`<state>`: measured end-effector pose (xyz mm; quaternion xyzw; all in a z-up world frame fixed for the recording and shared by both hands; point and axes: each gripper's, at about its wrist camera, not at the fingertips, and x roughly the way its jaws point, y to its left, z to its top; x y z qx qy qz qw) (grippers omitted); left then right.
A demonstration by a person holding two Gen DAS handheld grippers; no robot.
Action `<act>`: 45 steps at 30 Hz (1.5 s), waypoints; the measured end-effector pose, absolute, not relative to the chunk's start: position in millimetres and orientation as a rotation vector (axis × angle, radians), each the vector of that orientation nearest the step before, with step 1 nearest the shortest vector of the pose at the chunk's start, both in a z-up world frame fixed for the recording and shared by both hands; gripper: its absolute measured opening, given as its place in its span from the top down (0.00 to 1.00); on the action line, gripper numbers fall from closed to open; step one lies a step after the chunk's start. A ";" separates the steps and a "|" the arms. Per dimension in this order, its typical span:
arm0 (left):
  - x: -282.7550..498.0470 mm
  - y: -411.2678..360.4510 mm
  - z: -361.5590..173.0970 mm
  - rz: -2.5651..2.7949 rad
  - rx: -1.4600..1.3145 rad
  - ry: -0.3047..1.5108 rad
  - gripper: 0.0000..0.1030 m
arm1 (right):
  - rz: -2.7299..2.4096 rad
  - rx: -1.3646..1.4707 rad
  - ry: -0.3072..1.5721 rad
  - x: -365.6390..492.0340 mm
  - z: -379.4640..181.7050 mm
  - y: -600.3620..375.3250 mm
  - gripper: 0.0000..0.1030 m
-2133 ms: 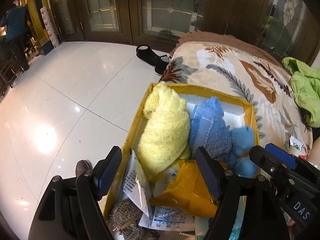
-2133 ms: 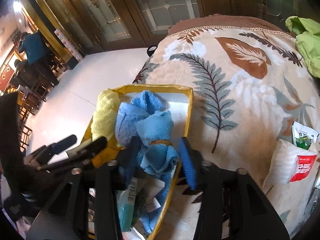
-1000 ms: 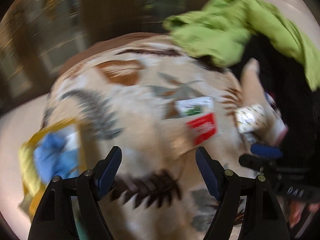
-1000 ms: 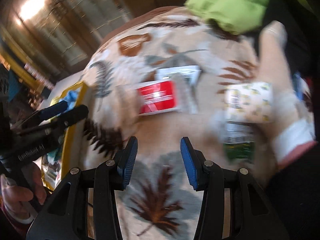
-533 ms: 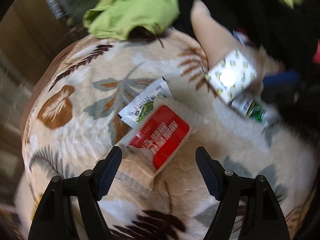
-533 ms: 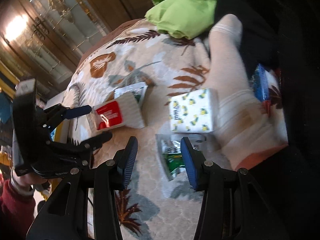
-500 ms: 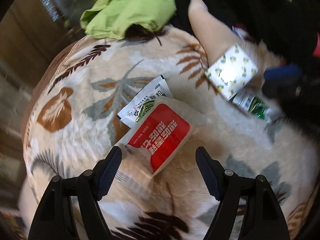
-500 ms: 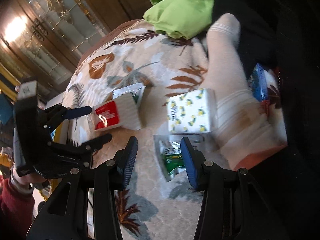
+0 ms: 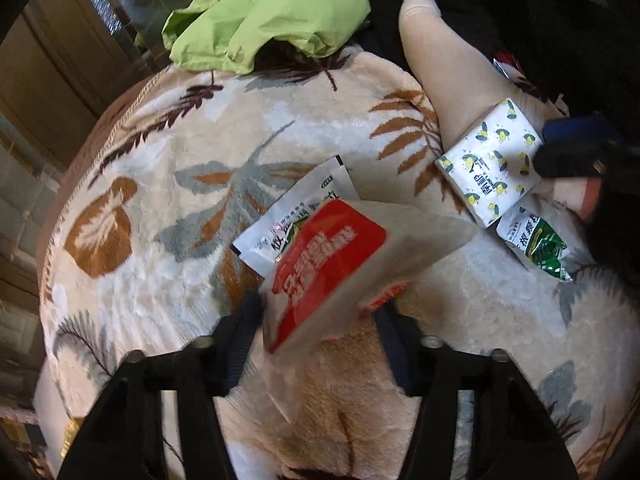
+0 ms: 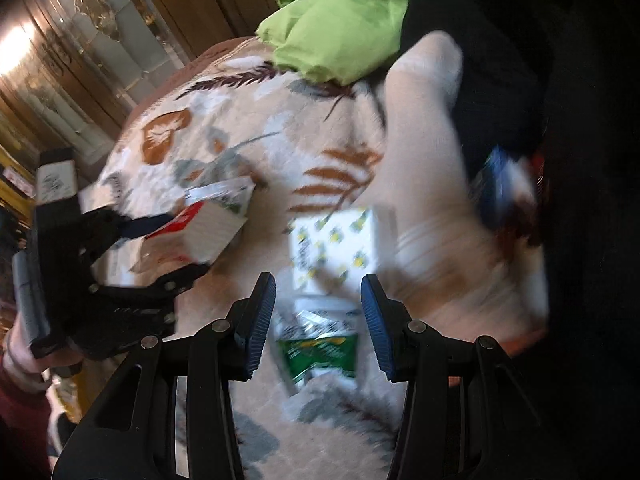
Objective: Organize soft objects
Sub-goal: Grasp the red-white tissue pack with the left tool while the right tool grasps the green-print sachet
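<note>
A red-and-white tissue pack (image 9: pixel 328 264) stands tilted between the fingers of my left gripper (image 9: pixel 316 320), whose jaws are closing on its sides. The right wrist view shows the same grip (image 10: pixel 176 246) on the pack (image 10: pixel 200 232). My right gripper (image 10: pixel 316 320) is open just above a green sachet (image 10: pixel 320 348). A lemon-print tissue pack (image 10: pixel 336 240) lies right beyond it. The same lemon-print pack (image 9: pixel 492 168) and a white-and-green sachet (image 9: pixel 296 208) lie on the leaf-patterned blanket (image 9: pixel 160 184).
A person's socked foot (image 9: pixel 448 64) rests on the blanket against the lemon-print pack. A bright green garment (image 9: pixel 272 8) is heaped at the far edge, with dark cloth to the right. A blue packet (image 10: pixel 500 188) lies beyond the foot. Wooden glass-panelled doors stand behind.
The left gripper's jaws have narrowed onto the red-and-white pack, which lay flat ahead and now tilts up between them. The right gripper has moved in over the green sachet.
</note>
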<state>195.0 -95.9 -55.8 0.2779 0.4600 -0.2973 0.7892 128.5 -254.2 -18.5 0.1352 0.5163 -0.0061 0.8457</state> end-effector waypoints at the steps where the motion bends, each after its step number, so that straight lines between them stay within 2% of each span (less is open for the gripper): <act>1: 193.9 -94.2 -54.7 -0.635 0.585 0.989 0.49 | -0.036 0.268 1.094 131.7 -18.2 -256.2 0.57; 11: 187.5 -76.0 -36.2 -0.632 0.422 1.027 0.50 | -0.042 0.173 1.171 166.4 -31.7 -255.3 0.57; 12: 186.8 -73.2 -33.5 -0.627 0.408 1.026 0.50 | -0.034 0.153 1.169 166.4 -31.1 -251.8 0.64; 13: 185.5 -68.1 -29.6 -0.619 0.382 1.030 0.50 | -0.030 0.118 1.161 165.9 -29.6 -247.5 0.77; 19: 186.3 -42.6 -19.3 -0.571 0.240 1.055 0.50 | 0.060 0.101 1.118 157.3 -15.2 -236.6 0.83; 30: 171.2 -40.3 -28.7 -0.562 0.173 1.086 0.50 | 0.193 -0.056 1.044 132.5 -7.1 -187.2 0.84; 38: 168.5 -41.2 -34.4 -0.561 0.160 1.101 0.50 | 0.082 -0.154 0.981 131.9 -1.6 -182.7 0.84; 39: 168.6 -40.9 -34.4 -0.561 0.157 1.101 0.50 | 0.077 -0.154 0.975 132.7 -1.6 -185.0 0.83; 41: 168.3 -40.7 -34.3 -0.561 0.156 1.102 0.50 | 0.097 -0.128 0.987 134.6 -4.8 -189.6 0.68; 42: 168.0 -40.4 -33.8 -0.562 0.155 1.101 0.50 | 0.120 -0.096 1.021 136.9 -9.8 -192.5 0.49; 45: 168.0 -38.2 -33.1 -0.566 0.148 1.100 0.50 | 0.188 0.037 1.010 131.7 -5.7 -201.0 0.47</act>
